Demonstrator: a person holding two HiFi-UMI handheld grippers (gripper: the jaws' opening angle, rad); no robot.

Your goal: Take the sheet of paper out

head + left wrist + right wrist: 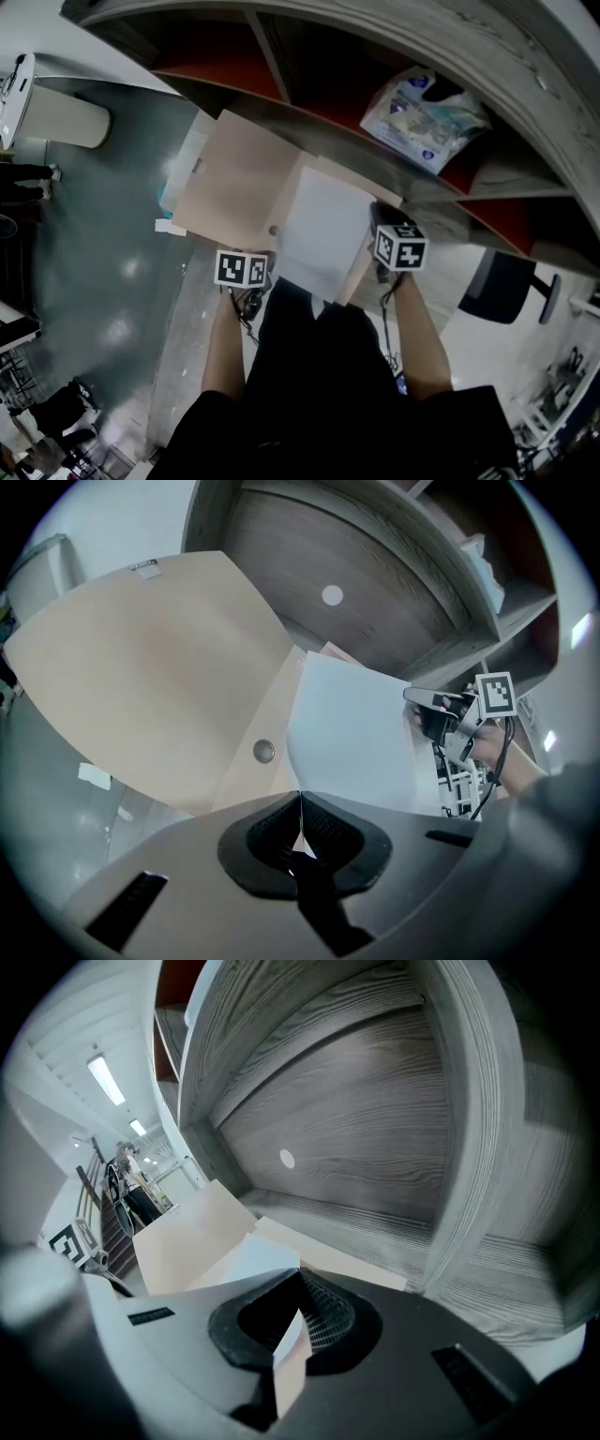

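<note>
Forearms (225,345) reach forward, one gripper per hand. Left gripper (300,808): jaws pinched together on the near corner of the sheet of paper (323,230), a hold that looks meant for drawing it out. Right gripper (300,1288): jaws clamped on the right edge of the beige envelope (239,178), apparently to brace it against that pull. Sheet lies partly out of the open envelope, between the two grippers. Beyond stands a shelf unit (394,28).
</note>
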